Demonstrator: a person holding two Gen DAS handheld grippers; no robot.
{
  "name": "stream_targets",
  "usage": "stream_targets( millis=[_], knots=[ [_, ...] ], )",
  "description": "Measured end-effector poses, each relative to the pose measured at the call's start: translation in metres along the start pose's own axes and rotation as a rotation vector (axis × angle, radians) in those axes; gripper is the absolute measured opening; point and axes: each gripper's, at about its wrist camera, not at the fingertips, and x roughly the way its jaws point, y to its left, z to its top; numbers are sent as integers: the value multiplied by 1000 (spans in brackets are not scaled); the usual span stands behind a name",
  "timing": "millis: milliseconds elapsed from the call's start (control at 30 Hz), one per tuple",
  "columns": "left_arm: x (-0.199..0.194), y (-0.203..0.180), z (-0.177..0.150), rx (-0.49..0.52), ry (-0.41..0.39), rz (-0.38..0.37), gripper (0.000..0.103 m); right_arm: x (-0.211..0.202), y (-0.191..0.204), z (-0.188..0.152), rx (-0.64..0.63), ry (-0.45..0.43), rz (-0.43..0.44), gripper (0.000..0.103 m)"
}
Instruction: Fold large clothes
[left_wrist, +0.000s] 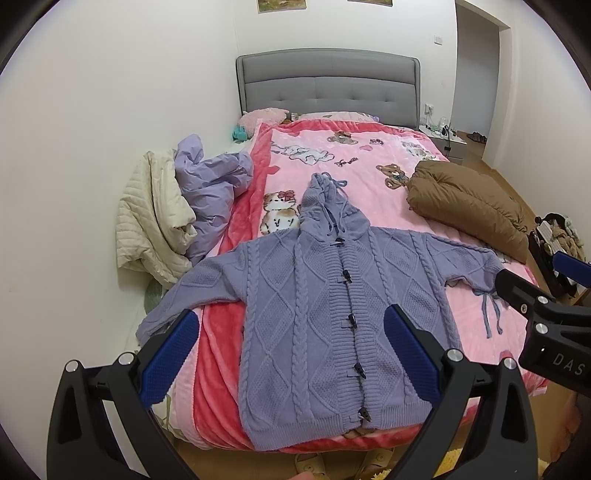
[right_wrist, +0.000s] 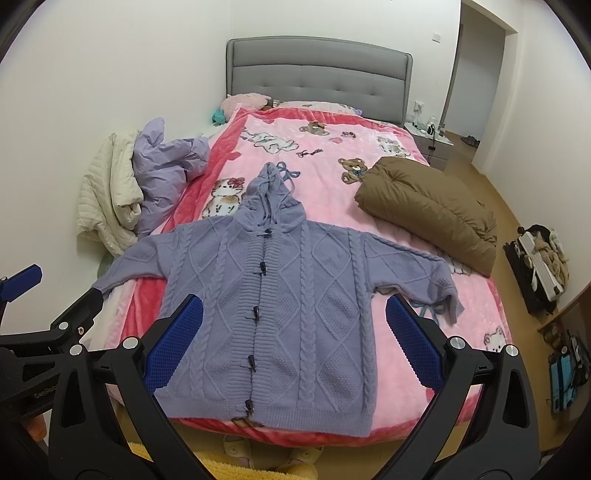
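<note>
A purple cable-knit hooded cardigan (left_wrist: 314, 314) lies flat, front up, on the pink blanket (left_wrist: 354, 177) at the foot of the bed, sleeves spread to both sides and toggles closed; it also shows in the right wrist view (right_wrist: 280, 317). My left gripper (left_wrist: 291, 350) is open and empty, held above the cardigan's lower half. My right gripper (right_wrist: 295, 343) is open and empty, above the cardigan's lower right part. The right gripper also shows at the right edge of the left wrist view (left_wrist: 535, 295).
A brown puffy jacket (right_wrist: 432, 206) lies on the bed's right side. A lilac jacket (right_wrist: 166, 162) and a cream quilted coat (right_wrist: 107, 192) are heaped at the left against the wall. A grey headboard (right_wrist: 317, 74) stands behind. A black rack with things (right_wrist: 539, 266) stands on the floor at right.
</note>
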Motion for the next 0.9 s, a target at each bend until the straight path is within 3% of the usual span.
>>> stream_targets(
  millis=[900],
  knots=[
    [1,-11,1,32,-5,8,99,1,2,2,-5,0,-8,95]
  ],
)
